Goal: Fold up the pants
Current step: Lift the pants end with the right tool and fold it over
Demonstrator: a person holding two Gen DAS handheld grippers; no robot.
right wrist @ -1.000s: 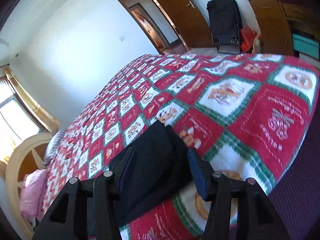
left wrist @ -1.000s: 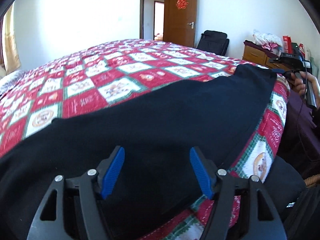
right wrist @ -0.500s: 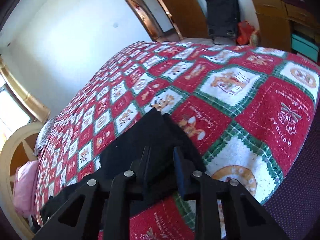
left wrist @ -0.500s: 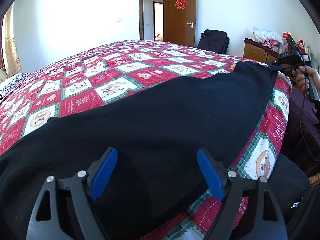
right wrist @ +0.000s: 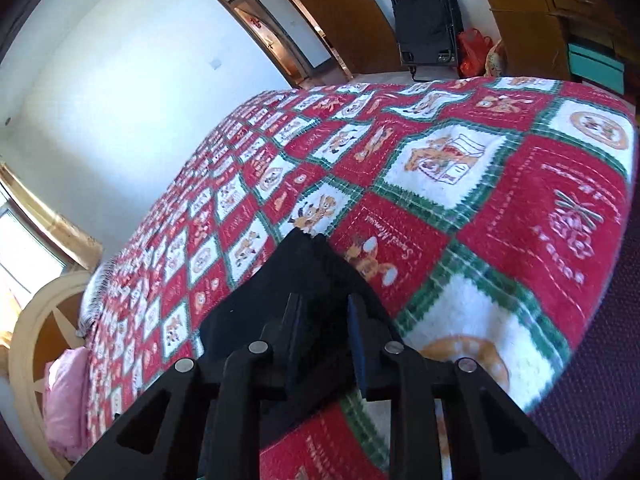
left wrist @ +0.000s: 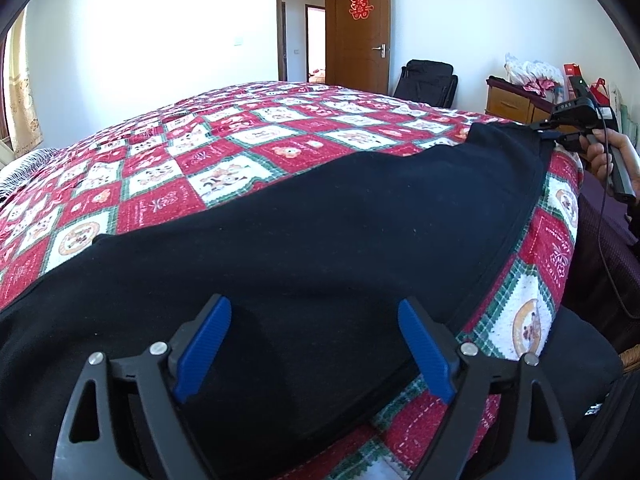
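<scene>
Black pants (left wrist: pixel 320 220) lie stretched along the near edge of a red, white and green patchwork bedspread (left wrist: pixel 240 140). My left gripper (left wrist: pixel 312 304) hovers over their wide near end. Its blue pads stand far apart and are still opening, with the cloth below them and not pinched. At the far right, a hand (left wrist: pixel 600 156) holds my right gripper (left wrist: pixel 548 134) at the pants' other end. In the right wrist view, that gripper (right wrist: pixel 324 300) is shut on a raised fold of the pants (right wrist: pixel 304 264).
The bed's edge (left wrist: pixel 560 260) drops off to the right onto a dark purple floor. A wooden dresser (left wrist: pixel 512 100) and a black bag (left wrist: pixel 428 84) stand beyond the bed near an open door. A pink pillow (right wrist: pixel 64 392) lies by the headboard.
My left gripper's pads have spread wider over the pants. My right gripper has gone from open around the pants' end to shut on it, and the cloth there has bunched up.
</scene>
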